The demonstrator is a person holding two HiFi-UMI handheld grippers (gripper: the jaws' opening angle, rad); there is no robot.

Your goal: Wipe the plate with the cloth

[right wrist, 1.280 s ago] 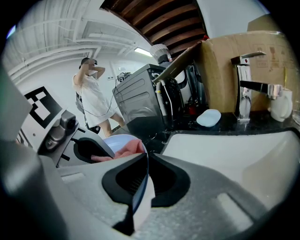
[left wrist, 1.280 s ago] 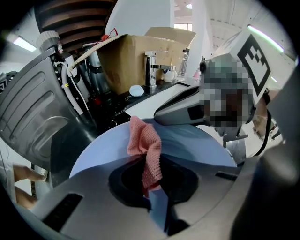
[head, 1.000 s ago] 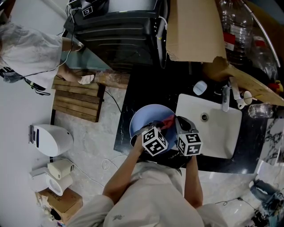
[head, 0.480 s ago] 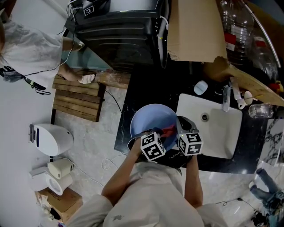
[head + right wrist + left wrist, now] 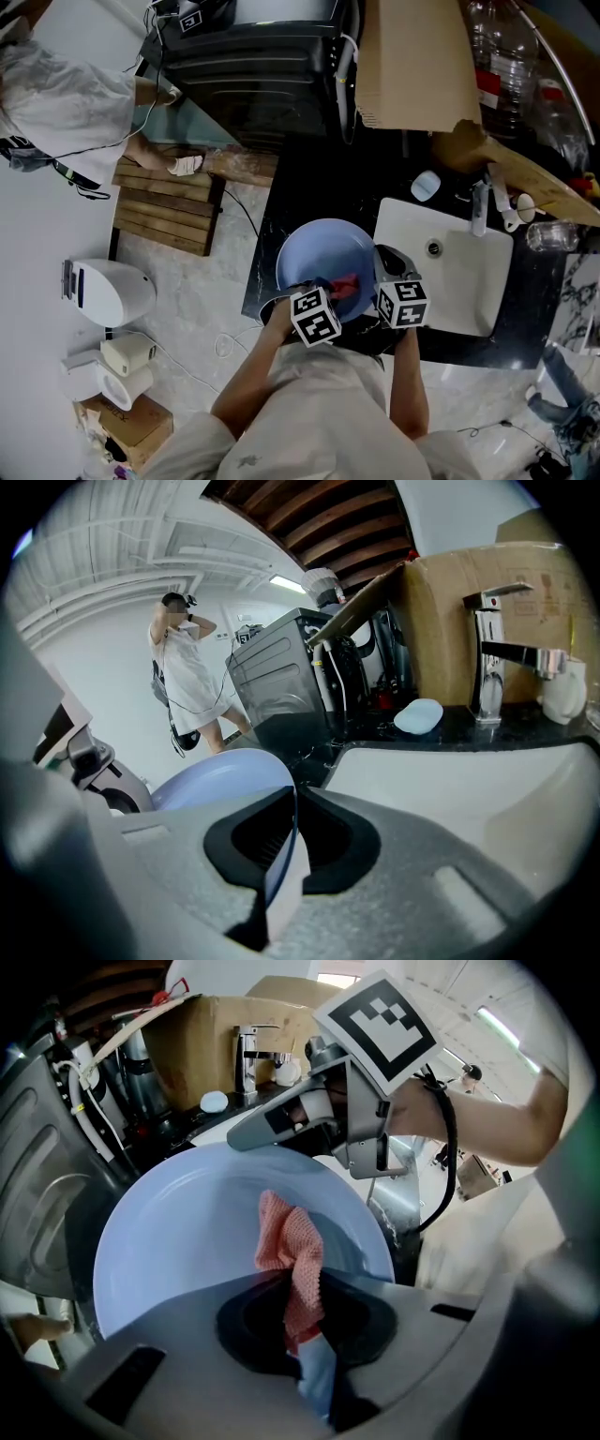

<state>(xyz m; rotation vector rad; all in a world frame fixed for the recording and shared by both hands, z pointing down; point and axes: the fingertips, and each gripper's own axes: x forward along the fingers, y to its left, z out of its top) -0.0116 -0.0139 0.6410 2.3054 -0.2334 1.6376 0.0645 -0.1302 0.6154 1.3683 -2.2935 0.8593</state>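
A pale blue plate point(image 5: 323, 255) is held over the black counter beside the sink. My right gripper point(image 5: 380, 281) is shut on the plate's right rim point(image 5: 281, 860), with the plate's edge running between its jaws. My left gripper point(image 5: 323, 291) is shut on a red-pink mesh cloth point(image 5: 292, 1260), which lies against the plate's face point(image 5: 187, 1241). In the head view the cloth point(image 5: 346, 284) shows as a red patch at the plate's near right part. The right gripper point(image 5: 309, 1115) and its marker cube appear beyond the plate in the left gripper view.
A white sink point(image 5: 450, 272) with a chrome tap point(image 5: 478, 206) lies to the right. A small pale soap dish point(image 5: 424, 185) sits on the black counter point(image 5: 300, 187). A cardboard box point(image 5: 412, 61) and a black appliance point(image 5: 253, 66) stand behind. A person point(image 5: 183, 677) stands at left.
My left gripper has drawn the cloth toward me and to the left across the plate. The right gripper and plate have stayed about where they were.
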